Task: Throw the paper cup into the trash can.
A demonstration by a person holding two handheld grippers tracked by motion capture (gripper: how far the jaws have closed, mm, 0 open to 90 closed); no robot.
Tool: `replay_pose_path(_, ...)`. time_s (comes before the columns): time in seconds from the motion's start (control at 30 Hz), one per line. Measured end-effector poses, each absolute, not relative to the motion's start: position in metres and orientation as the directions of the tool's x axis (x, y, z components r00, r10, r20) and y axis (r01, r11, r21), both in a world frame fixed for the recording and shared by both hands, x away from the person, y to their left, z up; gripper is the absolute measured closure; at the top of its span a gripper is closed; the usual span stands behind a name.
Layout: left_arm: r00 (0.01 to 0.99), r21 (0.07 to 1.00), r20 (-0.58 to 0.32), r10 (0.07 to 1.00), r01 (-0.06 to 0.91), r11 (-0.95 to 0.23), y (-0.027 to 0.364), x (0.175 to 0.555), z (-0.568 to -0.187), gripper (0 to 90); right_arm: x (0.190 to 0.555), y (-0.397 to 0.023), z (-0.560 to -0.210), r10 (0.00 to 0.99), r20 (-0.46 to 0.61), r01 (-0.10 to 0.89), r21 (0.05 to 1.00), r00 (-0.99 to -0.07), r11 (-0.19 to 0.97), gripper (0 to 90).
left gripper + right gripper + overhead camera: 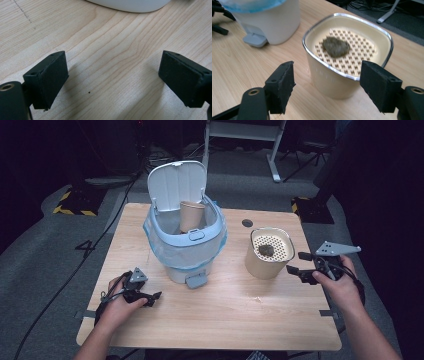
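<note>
My right tool (pixel 327 85) gaped empty near the beige container (pixel 342 75), its base hidden; at nine o'clock, my left tool (pixel 112 77) sat wide, empty, bin (pixel 130 5) cropped.

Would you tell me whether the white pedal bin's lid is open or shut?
Open: the white pedal bin's lid stands upright behind the rim, with a tan paper cup inside.
</note>
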State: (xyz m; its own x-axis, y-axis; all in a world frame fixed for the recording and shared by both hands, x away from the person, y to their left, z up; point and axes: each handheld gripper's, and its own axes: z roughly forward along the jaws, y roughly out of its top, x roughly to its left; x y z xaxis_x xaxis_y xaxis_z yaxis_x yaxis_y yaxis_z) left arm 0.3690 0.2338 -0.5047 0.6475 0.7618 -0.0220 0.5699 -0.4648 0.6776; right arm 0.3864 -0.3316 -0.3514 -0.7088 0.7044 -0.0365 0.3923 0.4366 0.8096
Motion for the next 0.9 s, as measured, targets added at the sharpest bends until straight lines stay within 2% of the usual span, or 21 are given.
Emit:
replay_pose_path(0.3, 0.628, 0.68, -0.021, 0.778, 0.579, -0.449, 0.233, 0.368, -0.504, 9.8, 0.372, -0.351, -0.404, 0.747, 0.004, 0.451, 0.8, -0.665, 0.396, 27.7)
replay_pose_path(0.43, 0.618, 0.688, -0.018, 0.786, 0.578, -0.438, 0.234, 0.369, -0.504, 16.7, 0.368, -0.353, -0.437, 0.761, 0.014, 0.487, 0.776, -0.648, 0.401, 26.9)
replay_pose_path(0.67, 0.608, 0.676, -0.019, 0.794, 0.592, -0.438, 0.237, 0.367, -0.501, 23.4, 0.362, -0.35, -0.477, 0.761, -0.003, 0.514, 0.736, -0.648, 0.44, 24.2)
replay_pose_path(0.9, 0.609, 0.675, -0.019, 0.793, 0.593, -0.439, 0.24, 0.366, -0.5, 25.4, 0.359, -0.348, -0.504, 0.767, -0.001, 0.511, 0.745, -0.642, 0.428, 21.9)
